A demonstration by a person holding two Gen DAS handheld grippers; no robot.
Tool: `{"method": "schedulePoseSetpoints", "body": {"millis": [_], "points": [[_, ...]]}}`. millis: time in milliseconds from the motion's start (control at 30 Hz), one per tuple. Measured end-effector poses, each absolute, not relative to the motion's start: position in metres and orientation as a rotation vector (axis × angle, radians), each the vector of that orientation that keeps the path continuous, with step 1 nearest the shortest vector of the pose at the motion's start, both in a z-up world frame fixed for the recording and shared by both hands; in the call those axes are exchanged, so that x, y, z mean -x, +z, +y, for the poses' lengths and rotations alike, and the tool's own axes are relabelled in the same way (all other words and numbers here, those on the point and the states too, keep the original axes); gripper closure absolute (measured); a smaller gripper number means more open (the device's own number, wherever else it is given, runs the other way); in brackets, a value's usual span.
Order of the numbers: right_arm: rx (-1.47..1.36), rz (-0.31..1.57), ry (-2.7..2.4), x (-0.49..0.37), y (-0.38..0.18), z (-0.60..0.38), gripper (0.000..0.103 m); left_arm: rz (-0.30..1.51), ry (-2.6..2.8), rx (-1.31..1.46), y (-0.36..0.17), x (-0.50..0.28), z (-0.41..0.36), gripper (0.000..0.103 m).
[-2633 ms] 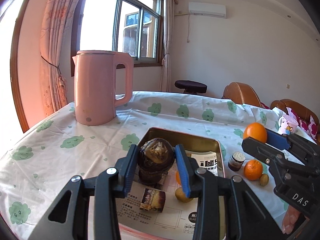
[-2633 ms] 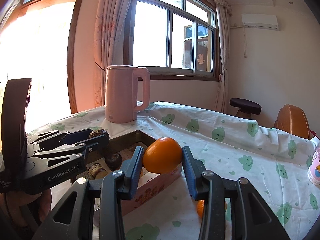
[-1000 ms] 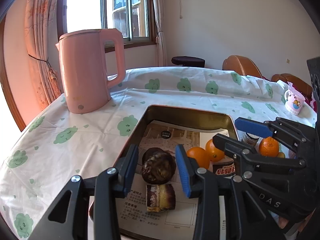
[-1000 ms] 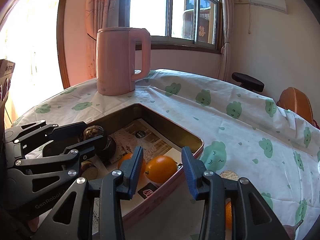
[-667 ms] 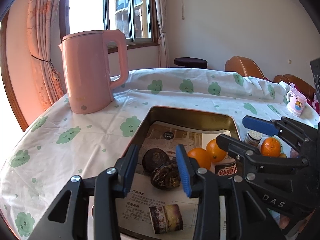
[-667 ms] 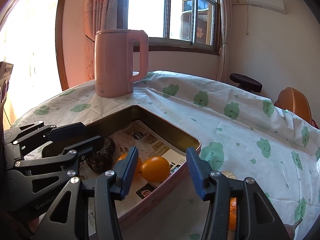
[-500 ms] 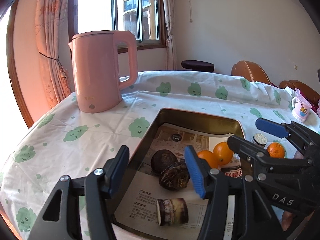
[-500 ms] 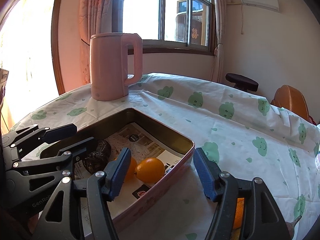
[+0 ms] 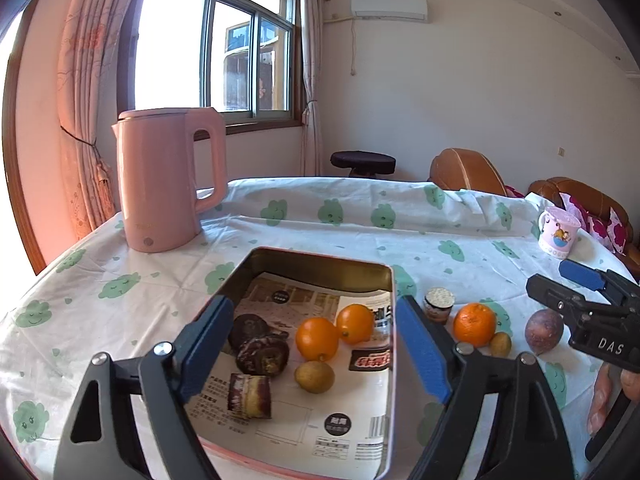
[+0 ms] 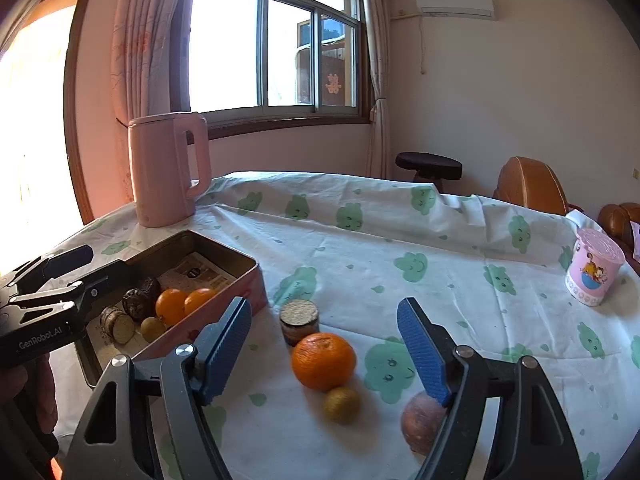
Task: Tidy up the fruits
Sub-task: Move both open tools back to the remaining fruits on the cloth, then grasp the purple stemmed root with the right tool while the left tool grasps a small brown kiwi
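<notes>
A metal tray (image 9: 320,258) lined with printed paper holds two oranges (image 9: 318,338), two dark wrinkled fruits (image 9: 262,356), a cut brown piece (image 9: 250,396) and a small yellowish fruit (image 9: 315,376). My left gripper (image 9: 314,316) hovers over the tray's near end, its jaws opening, nothing between them. To the tray's right, on the cloth, lie a loose orange (image 10: 323,360), a small greenish fruit (image 10: 342,404) and a purple round fruit (image 10: 420,420). My right gripper (image 10: 324,308) hangs above these, its jaws opening and empty. The tray (image 10: 248,276) shows at its left.
A pink kettle (image 9: 168,176) stands at the table's back left. A small lidded jar (image 10: 299,320) sits just behind the loose orange. A pink cartoon mug (image 10: 594,272) is at the far right. Chairs and a stool stand beyond the table.
The left gripper let go of the dark fruit in the tray and opened. The right gripper released its orange into the tray, opened, and swung right over the loose fruits.
</notes>
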State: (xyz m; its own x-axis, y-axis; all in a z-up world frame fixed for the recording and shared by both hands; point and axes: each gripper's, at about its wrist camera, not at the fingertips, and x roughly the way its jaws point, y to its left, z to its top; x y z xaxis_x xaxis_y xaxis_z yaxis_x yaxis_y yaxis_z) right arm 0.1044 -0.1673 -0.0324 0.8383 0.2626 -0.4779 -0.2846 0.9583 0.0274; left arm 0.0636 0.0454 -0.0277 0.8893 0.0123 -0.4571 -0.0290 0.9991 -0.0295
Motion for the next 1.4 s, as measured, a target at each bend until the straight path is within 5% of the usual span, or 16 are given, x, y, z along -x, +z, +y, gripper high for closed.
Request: {"method": "schedulePoseSetpoints", "body": {"millis": [700,767,833,867,1300,1400], "points": [[-0.035,0.810,0.283,-0.130,-0.078,-0.220,0.017,0.639,-0.198,-0.051,-0.050,-0.090,-0.051,0.015],[-0.029,0.837,0.297,-0.134,-0.081,-0.218,0.026,0.648,-0.205,-0.053,-0.052,-0.091,-0.055,0.015],[-0.029,0.846,0.305,-0.134,-0.082,-0.217,0.052,0.661,-0.221,-0.060,-0.053,-0.093,-0.060,0.016],[-0.029,0.843,0.305,-0.133,-0.082,-0.218,0.052,0.670,-0.226,-0.063,-0.054,-0.094,-0.062,0.016],[-0.024,0.772,0.224,-0.128,-0.071,-0.240,0.052,0.805,-0.318,-0.066,-0.070,-0.110,-0.100,0.052],[-0.030,0.766,0.225,-0.127,-0.070,-0.241,0.052,0.810,-0.311,-0.079,-0.071,-0.114,-0.106,0.054]]}}
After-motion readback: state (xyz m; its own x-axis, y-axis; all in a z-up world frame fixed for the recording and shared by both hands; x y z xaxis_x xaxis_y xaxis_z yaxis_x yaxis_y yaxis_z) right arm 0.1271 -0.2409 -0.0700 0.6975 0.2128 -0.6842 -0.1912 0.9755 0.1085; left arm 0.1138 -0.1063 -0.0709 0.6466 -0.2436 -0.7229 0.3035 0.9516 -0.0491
